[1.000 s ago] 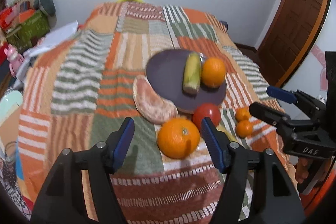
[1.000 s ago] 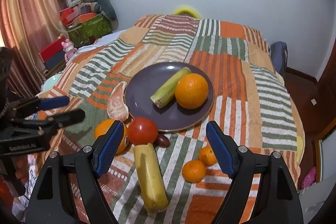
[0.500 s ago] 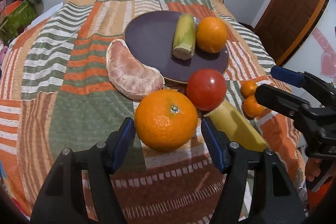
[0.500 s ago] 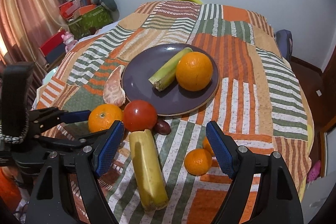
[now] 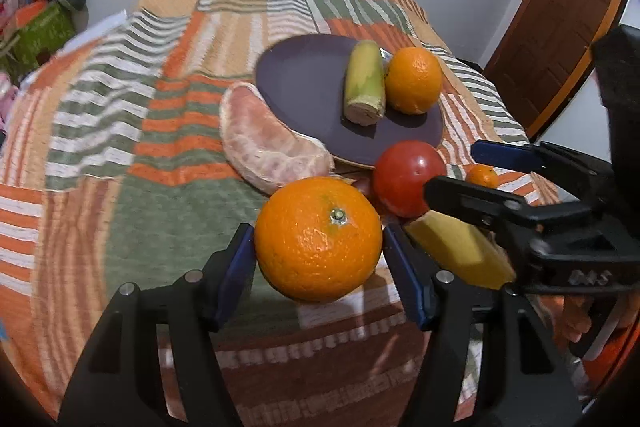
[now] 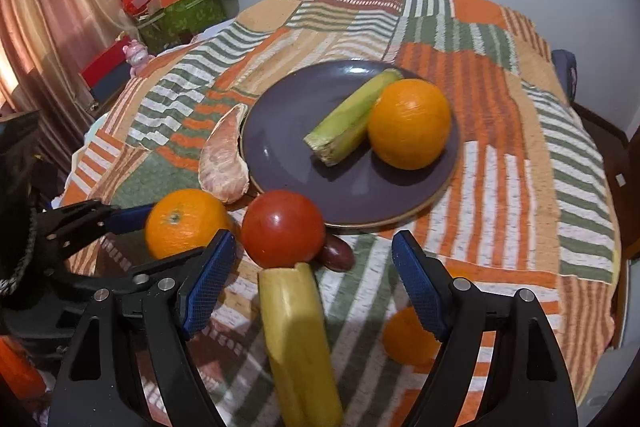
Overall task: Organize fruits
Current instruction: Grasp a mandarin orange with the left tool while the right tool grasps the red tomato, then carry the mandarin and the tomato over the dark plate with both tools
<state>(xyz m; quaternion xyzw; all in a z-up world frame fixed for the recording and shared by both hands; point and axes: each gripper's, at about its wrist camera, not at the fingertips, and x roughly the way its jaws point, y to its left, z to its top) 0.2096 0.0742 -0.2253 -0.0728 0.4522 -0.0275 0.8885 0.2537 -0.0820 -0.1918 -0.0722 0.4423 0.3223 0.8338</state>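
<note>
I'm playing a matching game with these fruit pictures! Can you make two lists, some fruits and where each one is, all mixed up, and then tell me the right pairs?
Things:
1. near orange
2. far orange
3. pomelo segment
4. yellow banana piece

Places:
A. on the purple plate, beside the green stalk piece
B. between the right gripper fingers, on the blanket
C. between the left gripper fingers
D. on the blanket against the plate's left rim

Pairs: 1-C, 2-A, 3-D, 4-B

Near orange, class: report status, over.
Left gripper jaws around near orange, not clamped. Right gripper open over banana. Tomato crowds the plate path.
</note>
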